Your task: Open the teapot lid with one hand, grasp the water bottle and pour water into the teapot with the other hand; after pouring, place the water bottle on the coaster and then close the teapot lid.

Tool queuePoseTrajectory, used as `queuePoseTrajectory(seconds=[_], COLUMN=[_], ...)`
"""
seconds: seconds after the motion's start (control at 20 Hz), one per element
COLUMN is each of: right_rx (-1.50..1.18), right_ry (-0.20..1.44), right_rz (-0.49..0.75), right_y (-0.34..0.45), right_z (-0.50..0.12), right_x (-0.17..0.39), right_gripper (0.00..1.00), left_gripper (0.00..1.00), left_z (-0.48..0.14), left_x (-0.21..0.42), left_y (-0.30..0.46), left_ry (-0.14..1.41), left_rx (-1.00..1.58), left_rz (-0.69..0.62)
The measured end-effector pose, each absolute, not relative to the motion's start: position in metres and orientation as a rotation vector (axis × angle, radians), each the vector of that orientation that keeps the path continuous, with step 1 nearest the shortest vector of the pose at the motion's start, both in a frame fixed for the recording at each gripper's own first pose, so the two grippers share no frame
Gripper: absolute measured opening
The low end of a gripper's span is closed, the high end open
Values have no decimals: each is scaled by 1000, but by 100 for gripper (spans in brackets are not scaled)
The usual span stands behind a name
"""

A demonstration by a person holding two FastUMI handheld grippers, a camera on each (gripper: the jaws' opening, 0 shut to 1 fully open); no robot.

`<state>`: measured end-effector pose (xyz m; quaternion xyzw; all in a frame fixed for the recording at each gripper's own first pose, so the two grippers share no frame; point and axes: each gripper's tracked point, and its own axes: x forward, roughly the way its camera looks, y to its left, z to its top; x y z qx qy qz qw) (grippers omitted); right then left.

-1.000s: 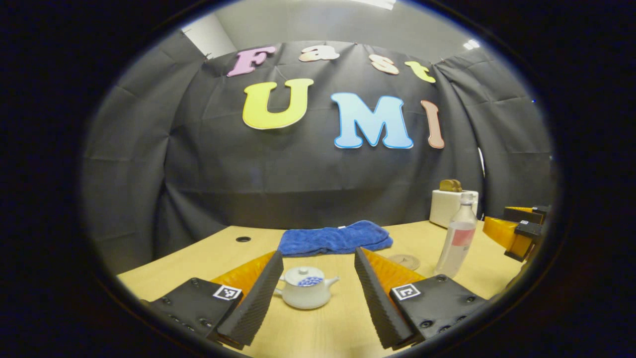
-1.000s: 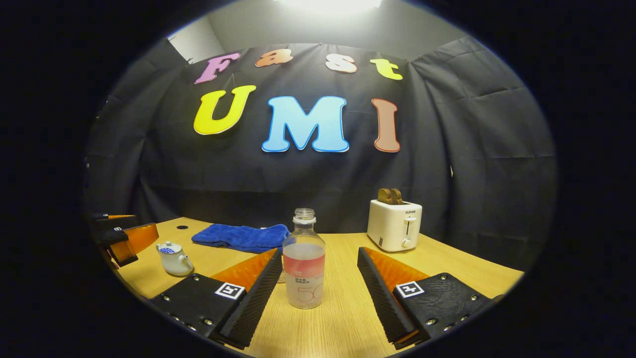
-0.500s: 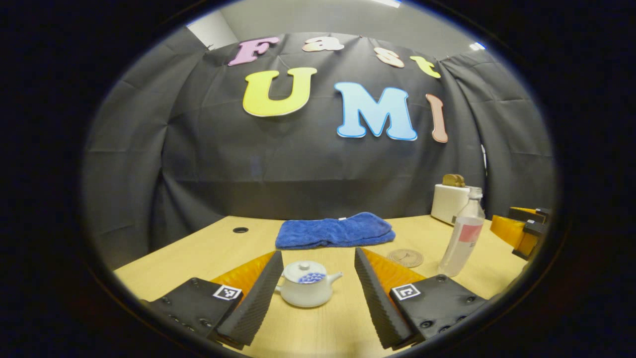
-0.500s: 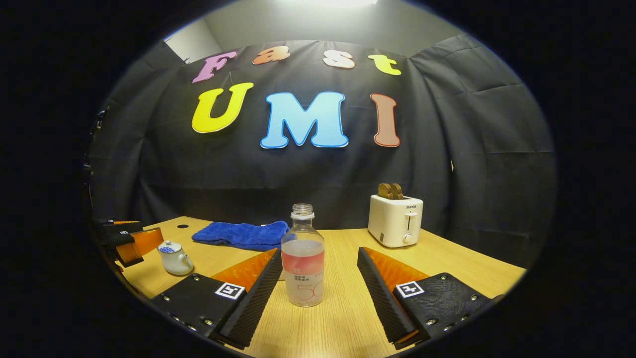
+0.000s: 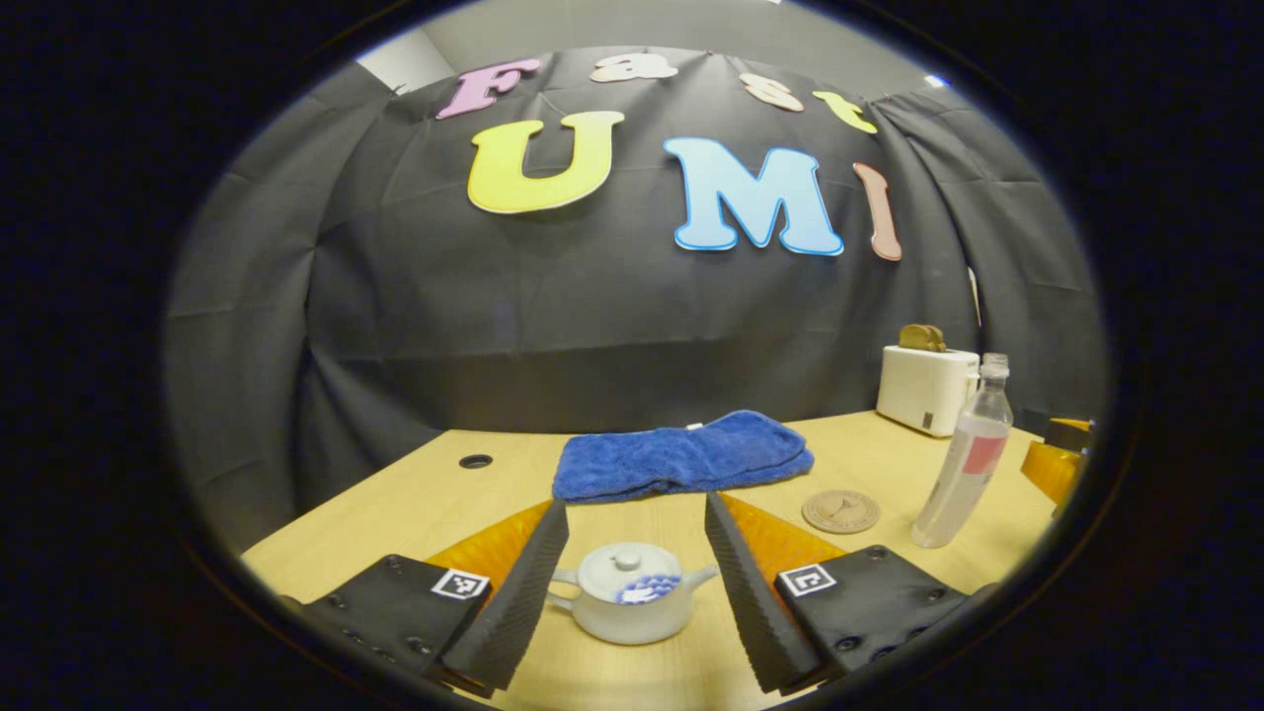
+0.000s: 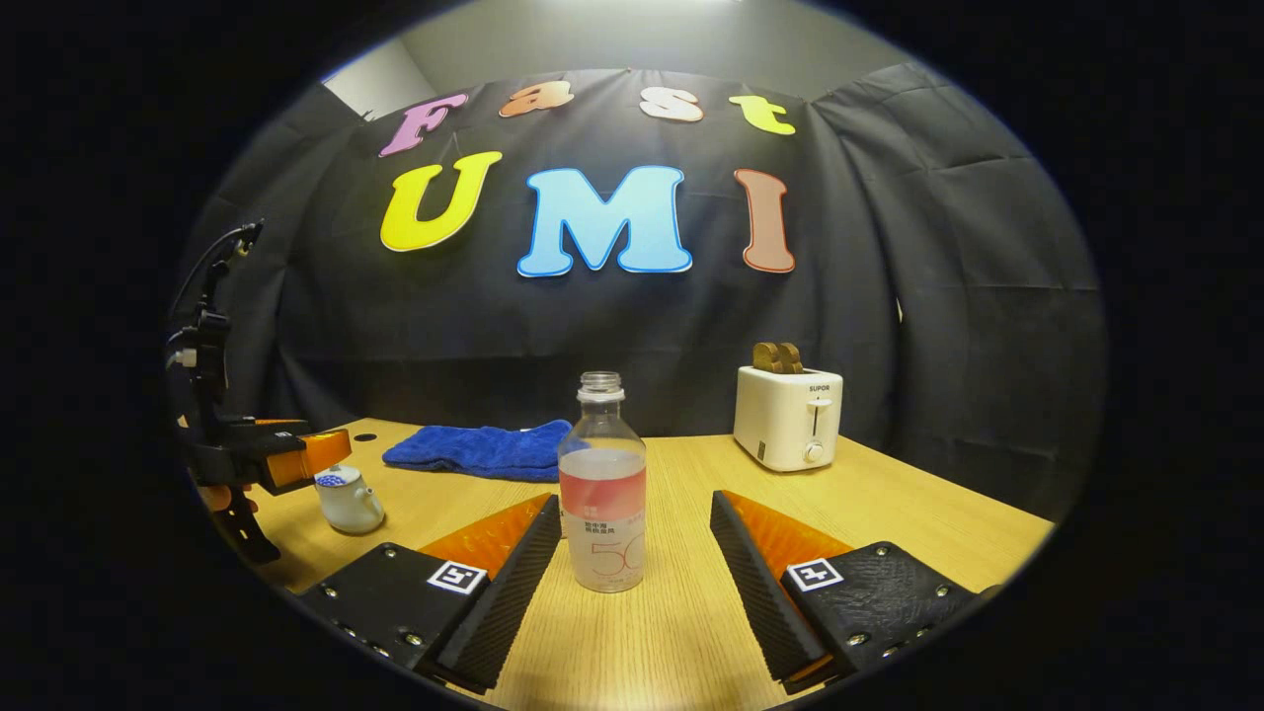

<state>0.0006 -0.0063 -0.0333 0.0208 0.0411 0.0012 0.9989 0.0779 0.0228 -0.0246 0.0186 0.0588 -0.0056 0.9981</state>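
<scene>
My left tongs [image 5: 632, 583] apart around small white ceramic teapot [image 5: 632, 591], lid on | right tongs [image 6: 632, 578] apart flanking uncapped clear plastic water bottle [image 6: 602, 494] on surface | nothing gripped; every step remains.

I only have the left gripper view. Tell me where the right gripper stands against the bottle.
Observer: In the right gripper view, the right gripper is open, and the water bottle stands upright between its fingers, not gripped.
Operator: Report the cap.
Observer: No cap; the neck is open at the top.
Operator: Give me my left gripper's height from that side.
Observer: The left gripper sits at about lid level of the teapot; whether it touches, I cannot tell.
</scene>
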Motion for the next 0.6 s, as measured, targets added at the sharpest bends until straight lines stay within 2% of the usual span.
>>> queuePoseTrajectory(seconds=[0.25,0.3,0.4,0.6], right_rx=[37,41,49,54], right_ry=[98,103,114,122], right_rz=[-7,-7,-7,-18], right_y=[-11,-11,-11,-15], right_z=[-42,-43,-49,-52], right_x=[1,1,2,2], right_gripper=[95,95,95,95], left_gripper=[91,77,70,71], left_z=[-37,-37,-40,-53], left_x=[87,88,91,95], left_y=[30,30,32,30], left_ry=[151,151,158,199], left_rx=[54,57,61,64], left_rz=[3,2,4,0])
